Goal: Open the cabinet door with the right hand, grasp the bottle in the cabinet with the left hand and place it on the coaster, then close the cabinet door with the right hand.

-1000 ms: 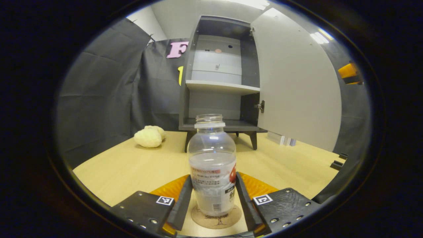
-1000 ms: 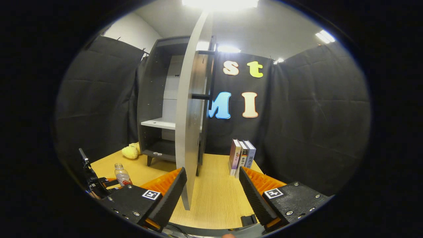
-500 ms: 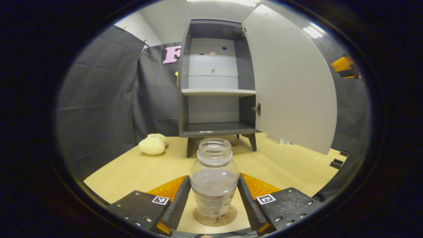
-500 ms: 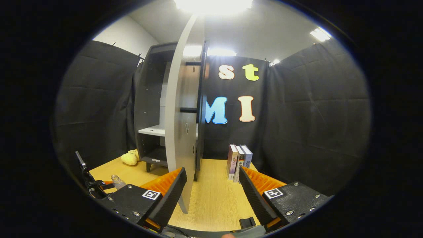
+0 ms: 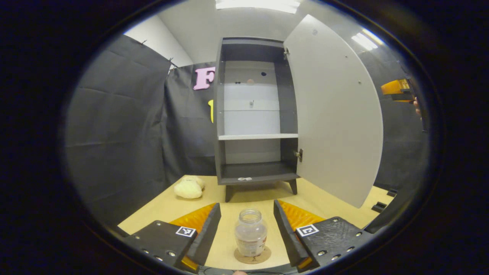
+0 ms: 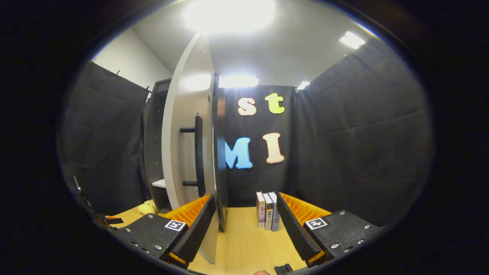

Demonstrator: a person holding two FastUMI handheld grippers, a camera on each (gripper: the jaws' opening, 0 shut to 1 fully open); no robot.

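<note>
The bottle stands upright and uncapped on the round coaster at the bottom centre of the left gripper view, in the gap between the left gripper's fingers, which stand wide apart and touch neither bottle nor coaster. Largest in that view is the cabinet, centre frame, on short legs on the table; its interior shows one pale shelf across the middle and a small pale scrap on the bottom board. Its door is swung open and fills the right of centre, hinged at the cabinet's right edge. Far right, near the frame's edge, part of the right gripper shows with fingertips of the hand holding it. A yellowish lump lies on the table at lower left of the cabinet. In the right gripper view the door stands left of centre, seen nearly edge-on, with its bar handle facing the camera. The right gripper's jaws are open and hold nothing; the door's lower edge sits just behind its left finger, though I cannot tell whether they touch. Three books stand upright between the fingers, farther back at the wall.
</note>
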